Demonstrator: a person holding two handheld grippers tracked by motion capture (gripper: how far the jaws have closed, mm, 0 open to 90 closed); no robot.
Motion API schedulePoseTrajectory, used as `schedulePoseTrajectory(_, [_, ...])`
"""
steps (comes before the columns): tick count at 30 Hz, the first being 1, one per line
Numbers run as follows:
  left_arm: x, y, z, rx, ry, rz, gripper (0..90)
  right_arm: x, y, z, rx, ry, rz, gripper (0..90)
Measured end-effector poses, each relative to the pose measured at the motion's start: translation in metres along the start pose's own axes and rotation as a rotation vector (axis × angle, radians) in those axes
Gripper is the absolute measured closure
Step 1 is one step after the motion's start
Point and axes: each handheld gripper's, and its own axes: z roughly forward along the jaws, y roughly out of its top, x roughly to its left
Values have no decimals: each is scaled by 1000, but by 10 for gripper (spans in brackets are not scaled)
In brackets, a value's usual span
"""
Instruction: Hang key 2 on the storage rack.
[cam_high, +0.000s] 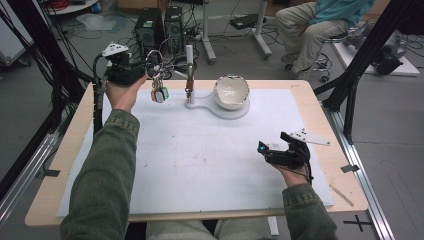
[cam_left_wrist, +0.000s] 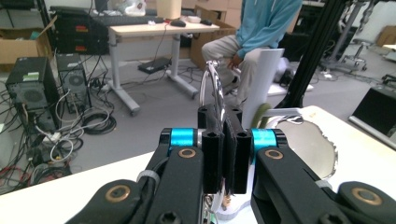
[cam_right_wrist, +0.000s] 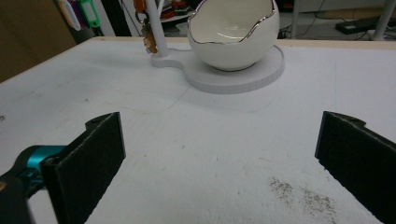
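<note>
Above the table's far-left corner, the left gripper (cam_high: 150, 64) clamps a key ring (cam_left_wrist: 211, 88) (keys (cam_high: 160, 93) dangling).

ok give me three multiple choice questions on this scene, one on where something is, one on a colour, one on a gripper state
1. Where does the egg-shaped white bowl sit?
A. on the round end of the white stand base
B. on the bare wood of the table edge
C. between the right gripper's jaws

2. What colour is the bowl's jagged rim?
A. red
B. silver
C. black

3. How do the jaws of the left gripper stand?
A. wide open over the mat
B. shut on the key ring
C. shut on the bowl

Answers:
1 A, the right gripper view shows the bowl resting on the flat white disc beside the post.
2 B, the rim glints metallic silver in that view.
3 B, the left gripper view shows the pads pressed together with the metal ring rising between them, keys and tags hanging below.
</note>
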Motion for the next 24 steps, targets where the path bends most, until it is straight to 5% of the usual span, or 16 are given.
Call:
schedulePoseTrajectory(18, [-1, 0, 40, 60, 19, -16, 868, -1, -13, -16, -109, -124, -48, 7])
schedulePoseTrajectory(24, [-3, -4, 49, 85, 30, -11, 867, -3, -15, -19, -110, -124, -33, 7])
